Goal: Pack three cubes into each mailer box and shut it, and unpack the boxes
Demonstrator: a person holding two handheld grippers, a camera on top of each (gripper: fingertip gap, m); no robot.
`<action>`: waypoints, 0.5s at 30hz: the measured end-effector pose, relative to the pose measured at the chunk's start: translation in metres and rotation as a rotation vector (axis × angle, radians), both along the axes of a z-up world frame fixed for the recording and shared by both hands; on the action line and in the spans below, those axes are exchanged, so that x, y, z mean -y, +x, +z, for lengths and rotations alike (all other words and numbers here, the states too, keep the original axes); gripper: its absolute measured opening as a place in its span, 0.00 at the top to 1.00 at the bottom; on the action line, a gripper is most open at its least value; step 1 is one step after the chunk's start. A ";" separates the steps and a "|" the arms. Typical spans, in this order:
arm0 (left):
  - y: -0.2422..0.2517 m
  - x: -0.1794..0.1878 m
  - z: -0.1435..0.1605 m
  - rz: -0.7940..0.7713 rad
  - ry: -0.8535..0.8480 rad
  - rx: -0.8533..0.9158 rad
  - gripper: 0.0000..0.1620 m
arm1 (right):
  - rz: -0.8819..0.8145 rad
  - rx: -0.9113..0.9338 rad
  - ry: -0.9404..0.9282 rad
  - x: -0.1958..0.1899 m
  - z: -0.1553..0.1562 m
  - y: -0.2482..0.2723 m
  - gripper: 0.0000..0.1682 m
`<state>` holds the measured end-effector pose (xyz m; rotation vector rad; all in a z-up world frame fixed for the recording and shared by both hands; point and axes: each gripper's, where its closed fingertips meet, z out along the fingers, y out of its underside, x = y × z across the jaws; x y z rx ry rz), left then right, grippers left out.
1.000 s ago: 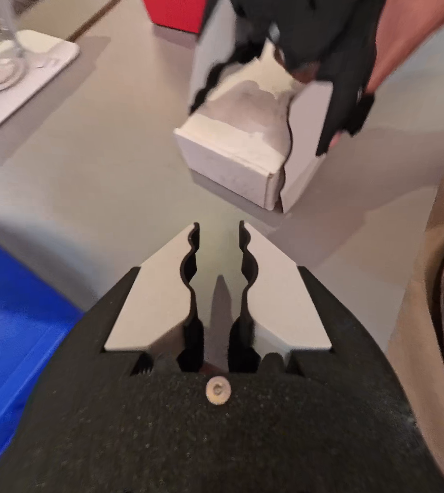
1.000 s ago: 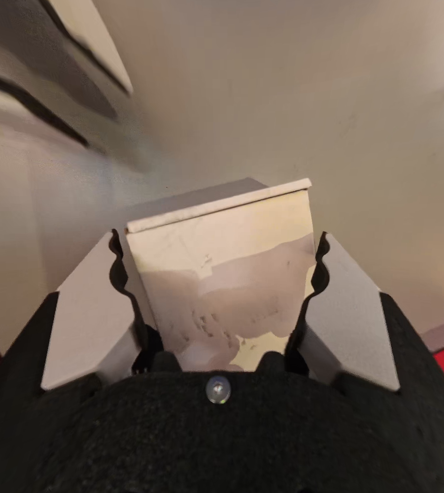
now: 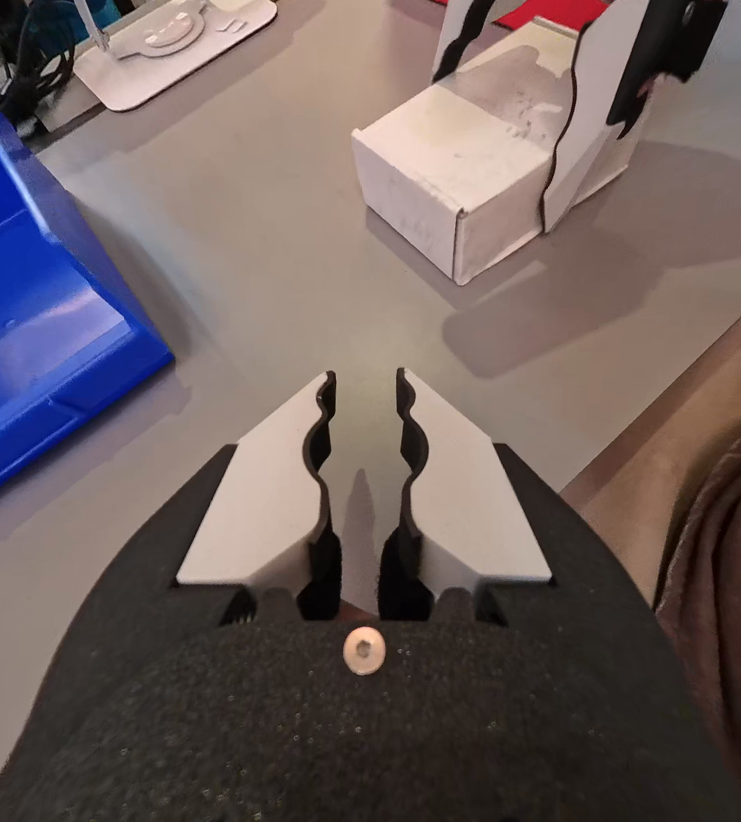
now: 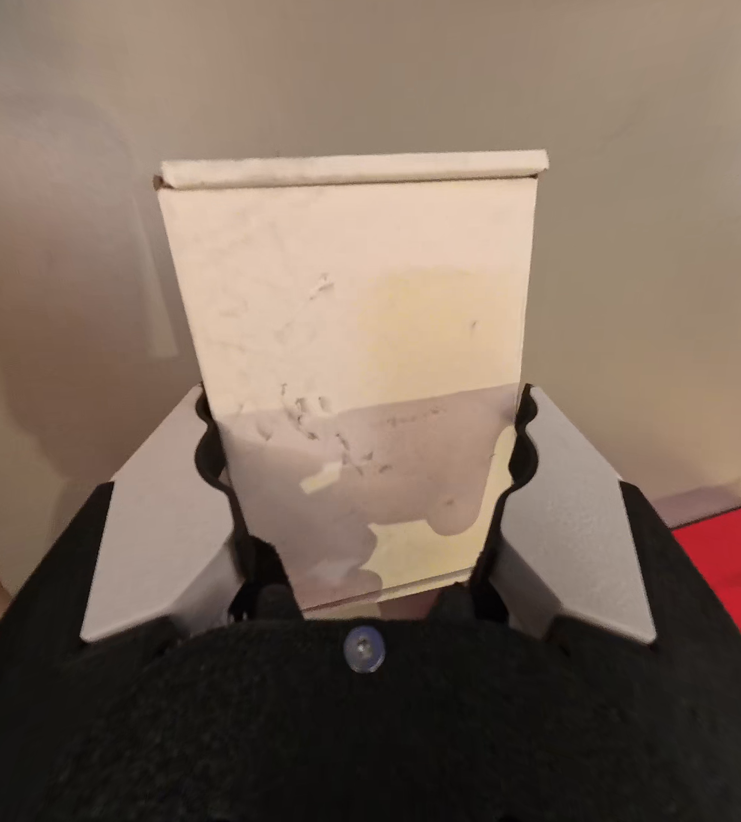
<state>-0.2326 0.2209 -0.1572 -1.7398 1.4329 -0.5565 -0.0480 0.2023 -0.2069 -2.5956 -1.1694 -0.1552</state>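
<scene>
Mailer box (image 3: pixel 462 178), white and scuffed, sits on the grey table (image 3: pixel 248 231) with its lid down, my right gripper (image 4: pixel 362 400) straddling it from above, one finger against each long side. From the right wrist view I see the fingers spread wide to the box's width and touching its walls, though I cannot tell how firmly they press. My left gripper (image 3: pixel 365 378) hangs empty over bare table, well apart from the box, fingers narrow with a slim gap between them. A blue bin (image 3: pixel 35 311) stands to its left and a red object (image 4: pixel 733 574) lies just beyond the box. No cubes show in either view.

Risk, as I judge it: thin cardboard walls may bow under the squeeze, letting the box slip or tilt if I lift it. The front flap edge looks only folded over, so it could spring up. With the left gripper so far off, nothing steadies the box.
</scene>
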 end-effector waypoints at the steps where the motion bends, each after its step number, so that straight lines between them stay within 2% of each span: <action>1: 0.000 0.000 0.000 -0.003 0.007 0.000 0.85 | -0.007 -0.002 -0.019 0.003 0.000 0.002 0.22; 3: 0.000 0.000 0.001 -0.001 0.013 0.004 0.85 | -0.020 0.015 -0.005 0.003 0.008 0.009 0.23; 5: -0.001 -0.002 0.002 0.004 0.007 0.010 0.85 | -0.025 0.002 0.057 0.000 0.031 0.014 0.23; 8: -0.004 -0.007 0.003 0.021 0.002 0.018 0.85 | -0.053 0.078 0.231 -0.010 0.093 0.046 0.23; 10: -0.006 -0.009 0.003 0.028 -0.006 0.022 0.85 | -0.097 0.154 0.366 -0.016 0.146 0.089 0.23; 12: -0.008 -0.012 0.003 0.040 -0.005 0.021 0.85 | -0.172 0.235 0.417 -0.015 0.187 0.149 0.23; 13: -0.009 -0.013 0.003 0.042 -0.002 0.023 0.85 | -0.201 0.283 0.411 -0.014 0.199 0.180 0.24; 15: -0.009 -0.016 0.004 0.050 0.006 0.024 0.85 | -0.153 0.317 0.359 -0.016 0.199 0.229 0.24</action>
